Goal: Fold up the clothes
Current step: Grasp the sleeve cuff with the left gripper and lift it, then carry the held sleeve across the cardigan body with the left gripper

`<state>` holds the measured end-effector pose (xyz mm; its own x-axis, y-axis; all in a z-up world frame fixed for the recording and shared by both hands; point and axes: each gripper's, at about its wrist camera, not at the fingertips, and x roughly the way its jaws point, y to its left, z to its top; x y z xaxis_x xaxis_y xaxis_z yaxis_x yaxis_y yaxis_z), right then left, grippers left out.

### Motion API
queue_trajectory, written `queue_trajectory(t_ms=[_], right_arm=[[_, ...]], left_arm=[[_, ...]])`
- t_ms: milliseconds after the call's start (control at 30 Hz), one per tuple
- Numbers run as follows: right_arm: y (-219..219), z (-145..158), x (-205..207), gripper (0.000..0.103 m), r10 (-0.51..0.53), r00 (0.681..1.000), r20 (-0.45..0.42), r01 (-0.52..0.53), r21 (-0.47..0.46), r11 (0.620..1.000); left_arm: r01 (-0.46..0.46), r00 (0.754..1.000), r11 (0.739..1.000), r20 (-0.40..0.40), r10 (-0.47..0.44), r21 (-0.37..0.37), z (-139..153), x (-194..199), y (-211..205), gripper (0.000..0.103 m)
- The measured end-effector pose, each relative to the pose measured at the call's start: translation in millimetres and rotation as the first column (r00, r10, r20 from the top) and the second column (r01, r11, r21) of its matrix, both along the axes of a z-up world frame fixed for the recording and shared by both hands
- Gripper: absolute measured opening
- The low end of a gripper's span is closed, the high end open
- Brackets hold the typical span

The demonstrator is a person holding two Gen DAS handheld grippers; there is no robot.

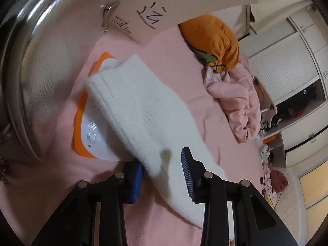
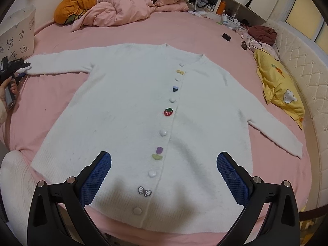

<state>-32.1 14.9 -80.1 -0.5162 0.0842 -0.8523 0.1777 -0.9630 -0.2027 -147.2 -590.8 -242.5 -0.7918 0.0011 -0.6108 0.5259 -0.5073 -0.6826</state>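
A white fluffy cardigan lies spread flat and buttoned on the pink bed sheet, with both sleeves stretched out. My left gripper is shut on the left sleeve near its cuff, and the knit bunches between the blue pads. In the right wrist view the left gripper sits at that sleeve's far end, held by a hand. My right gripper stands open just above the cardigan's hem, its pads on either side of the button row, with nothing pinched.
An orange-rimmed white device lies under the sleeve, beside a shiny metal curve. An orange pillow and a crumpled pink quilt lie at the far side. A yellow cloth rests by the padded bed edge. A handwritten sign stands left.
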Motion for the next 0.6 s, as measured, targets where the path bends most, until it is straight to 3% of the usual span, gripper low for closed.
queue_trajectory(t_ms=[33,133,367,467,567,600], right_arm=[[0,0,0,0.103,0.002,1.0,-0.001,-0.002,0.0,1.0],[0,0,0,0.103,0.004,1.0,-0.001,-0.004,-0.005,1.0],[5,-6,-2,0.103,-0.002,1.0,0.006,0.002,-0.027,1.0],[14,-16,-3,0.103,-0.015,1.0,0.005,0.015,-0.023,1.0],[31,-32,-4,0.103,-0.056,0.998,0.017,0.056,-0.025,0.998],[37,-38,-6,0.103,-0.073,0.997,0.036,0.074,-0.035,0.997]], left_arm=[[-0.007,1.0,1.0,-0.001,0.007,-0.012,1,0,-1,0.007],[-0.01,1.0,0.999,0.013,0.01,-0.044,3,0,0,0.008],[0.016,1.0,0.975,0.019,-0.012,-0.224,36,3,25,0.008],[0.06,0.998,0.942,0.035,-0.051,-0.331,63,-8,43,0.008],[0.117,0.993,0.896,0.046,-0.108,-0.429,93,-27,72,0.008],[0.144,0.99,0.868,0.062,-0.13,-0.475,104,-37,86,0.008]])
